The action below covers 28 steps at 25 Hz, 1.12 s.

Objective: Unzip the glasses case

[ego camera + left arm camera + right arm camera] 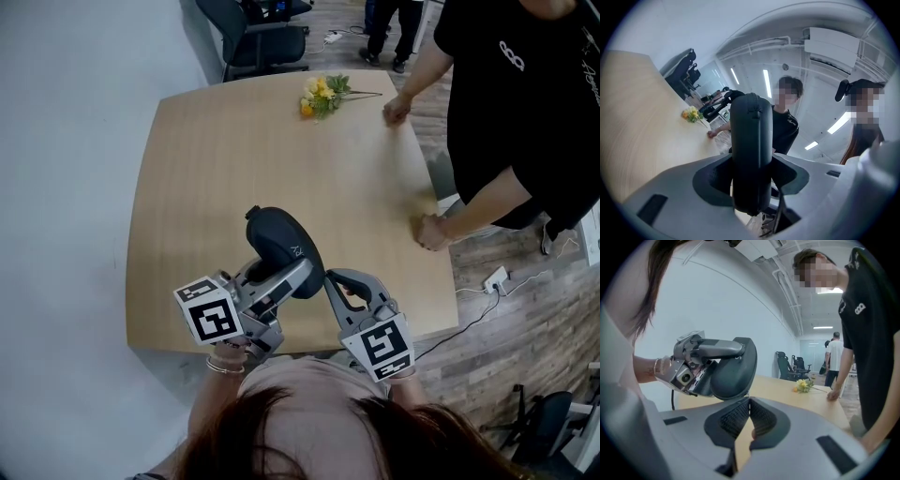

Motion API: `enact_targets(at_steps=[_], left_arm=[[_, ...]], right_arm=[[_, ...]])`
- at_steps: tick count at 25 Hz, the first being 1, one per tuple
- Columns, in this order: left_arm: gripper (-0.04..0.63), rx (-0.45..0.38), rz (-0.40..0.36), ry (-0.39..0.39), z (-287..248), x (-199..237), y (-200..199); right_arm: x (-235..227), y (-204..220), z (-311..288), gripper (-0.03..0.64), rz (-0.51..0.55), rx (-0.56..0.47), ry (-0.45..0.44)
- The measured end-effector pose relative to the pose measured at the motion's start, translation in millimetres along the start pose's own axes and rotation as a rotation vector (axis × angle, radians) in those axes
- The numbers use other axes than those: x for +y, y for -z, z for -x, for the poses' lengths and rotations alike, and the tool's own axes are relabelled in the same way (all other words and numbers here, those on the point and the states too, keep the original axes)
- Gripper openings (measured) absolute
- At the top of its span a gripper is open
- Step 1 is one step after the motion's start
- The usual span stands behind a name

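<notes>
Here the left claw (298, 274) clamps the glasses case (279, 239) near the table edge (161, 339).

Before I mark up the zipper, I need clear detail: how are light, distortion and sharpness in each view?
Head view: even light, sharp, the glasses case dark against the pale table. Left gripper view: strong fisheye bending, black corners, glaring ceiling lights, the case close and almost a silhouette. Right gripper view: same bending, the case's underside in shade.

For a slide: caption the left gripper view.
Left gripper holds a dark glasses case edge-on over the wooden table, yellow flowers beyond.
</notes>
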<state>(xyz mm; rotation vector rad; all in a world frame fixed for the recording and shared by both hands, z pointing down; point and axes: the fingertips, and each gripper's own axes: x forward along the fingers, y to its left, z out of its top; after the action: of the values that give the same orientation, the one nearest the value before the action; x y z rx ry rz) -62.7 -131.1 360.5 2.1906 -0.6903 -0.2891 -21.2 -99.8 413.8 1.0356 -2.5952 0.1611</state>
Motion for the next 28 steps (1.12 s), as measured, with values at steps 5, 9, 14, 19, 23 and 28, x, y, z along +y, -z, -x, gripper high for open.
enact_targets(at_steps=[5,9,14,19,23,28], left_arm=[[0.23,0.02,-0.007,-0.002,-0.2,0.9,2.9],[0.23,0.039,-0.013,0.002,-0.7,1.0,6.5],[0.23,0.068,-0.021,0.01,-3.7,-0.6,10.8],[0.23,0.103,-0.034,0.007,-6.7,-1.4,17.1],[0.229,0.122,-0.05,0.005,-7.0,-2.3,20.0],[0.229,0.149,-0.07,0.0,-7.5,-4.1,26.3]], right_arm=[[0.0,1.3,-0.6,0.015,0.016,0.003,0.01],[-0.5,4.2,0.4,0.015,0.023,0.011,0.019],[-2.1,6.8,3.3,0.015,0.04,0.017,0.033],[-4.1,10.4,5.6,0.015,0.06,0.025,0.037],[-4.2,11.0,6.2,0.015,0.088,0.032,0.043],[-4.6,11.5,7.7,0.015,0.119,0.042,0.044]])
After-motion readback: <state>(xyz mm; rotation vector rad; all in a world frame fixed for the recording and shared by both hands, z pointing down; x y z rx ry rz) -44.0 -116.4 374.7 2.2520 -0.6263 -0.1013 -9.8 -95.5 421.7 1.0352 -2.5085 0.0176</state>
